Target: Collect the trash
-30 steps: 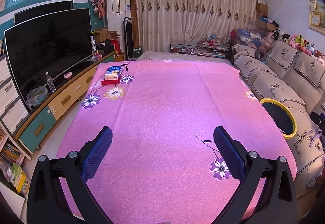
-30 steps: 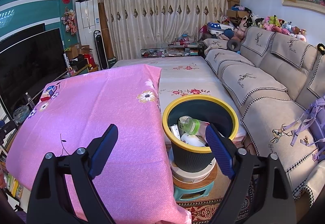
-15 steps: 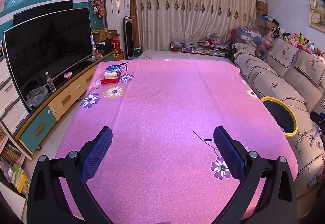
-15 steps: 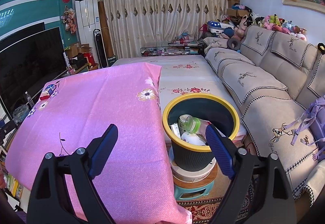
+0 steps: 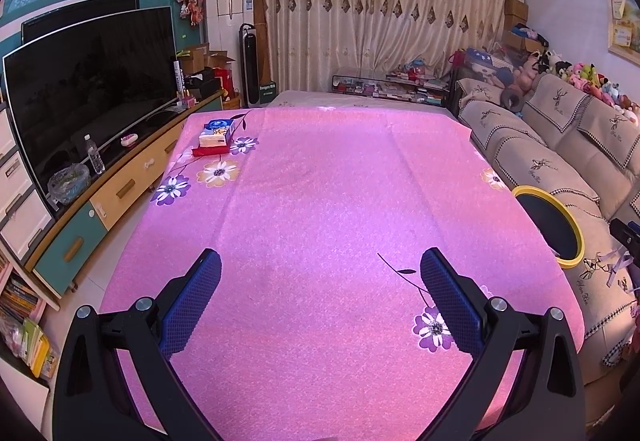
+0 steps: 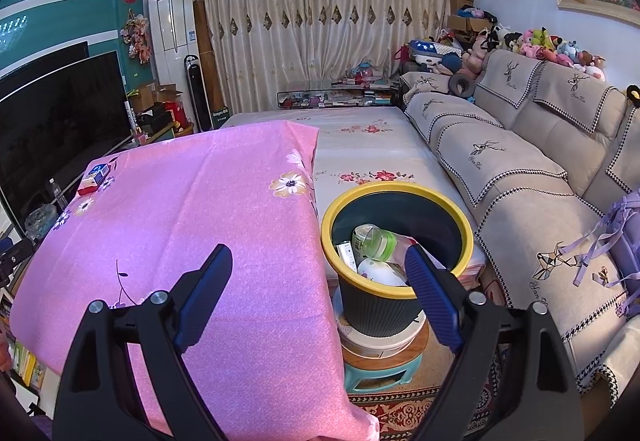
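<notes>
Trash lay inside the bin [image 6: 400, 241]: a green and clear bottle [image 6: 374, 239], a white round thing and some small packets, all down below the yellow rim. That bin sat on a little stool just beside the table with the pink cloth [image 5: 320, 201], probably so things could be dropped in with a short reach. Nothing was between the fingers of the right gripper [image 6: 320, 261]; its jaws were spread wide and it hung above the table edge and the bin. Spread wide too and pinching nothing was the left gripper [image 5: 320, 273], pointed down over the bare pink cloth. Only a small stack of boxes [image 5: 216, 139] was left on the cloth, at the far corner near the TV [image 5: 92, 81]. I think the table was nearly cleaned up, and I could not tell if those boxes counted as trash
</notes>
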A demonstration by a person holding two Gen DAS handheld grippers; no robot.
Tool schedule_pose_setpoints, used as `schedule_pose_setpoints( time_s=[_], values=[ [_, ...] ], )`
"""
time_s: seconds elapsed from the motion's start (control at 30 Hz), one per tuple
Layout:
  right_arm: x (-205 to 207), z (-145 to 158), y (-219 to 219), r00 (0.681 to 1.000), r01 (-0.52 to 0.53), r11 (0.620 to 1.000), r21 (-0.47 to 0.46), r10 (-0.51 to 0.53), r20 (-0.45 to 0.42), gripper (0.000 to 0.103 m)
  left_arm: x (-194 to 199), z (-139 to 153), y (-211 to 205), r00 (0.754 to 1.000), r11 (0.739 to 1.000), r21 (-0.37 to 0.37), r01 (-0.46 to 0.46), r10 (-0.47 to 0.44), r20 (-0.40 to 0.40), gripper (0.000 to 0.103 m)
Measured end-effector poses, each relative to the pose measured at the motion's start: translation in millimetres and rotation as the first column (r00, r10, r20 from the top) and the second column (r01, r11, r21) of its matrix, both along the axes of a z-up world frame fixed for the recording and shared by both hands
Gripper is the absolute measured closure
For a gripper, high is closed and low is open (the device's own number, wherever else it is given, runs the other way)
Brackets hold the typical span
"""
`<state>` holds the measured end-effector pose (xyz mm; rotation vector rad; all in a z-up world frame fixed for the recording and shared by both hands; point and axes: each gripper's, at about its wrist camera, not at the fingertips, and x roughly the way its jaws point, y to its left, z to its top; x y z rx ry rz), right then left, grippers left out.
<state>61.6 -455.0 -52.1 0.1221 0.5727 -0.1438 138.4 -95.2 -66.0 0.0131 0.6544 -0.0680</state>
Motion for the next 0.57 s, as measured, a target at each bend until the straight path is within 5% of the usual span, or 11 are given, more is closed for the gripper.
schedule_pose_setpoints(
  time_s=[0.3,0.57],
  values=[
    [11,-2,3,1.0,-0.019,1.0,0.009,0.02,-0.017,0.019,8,8,3,0.999,0.999,-0.027,0.038,-0.038,0.022,0.005],
    [84,-3,16,0.993,-0.103,0.992,0.071,0.106,-0.042,0.009,101,-22,16,0.997,0.999,0.049,0.02,-0.016,-0.081,0.005]
  ],
)
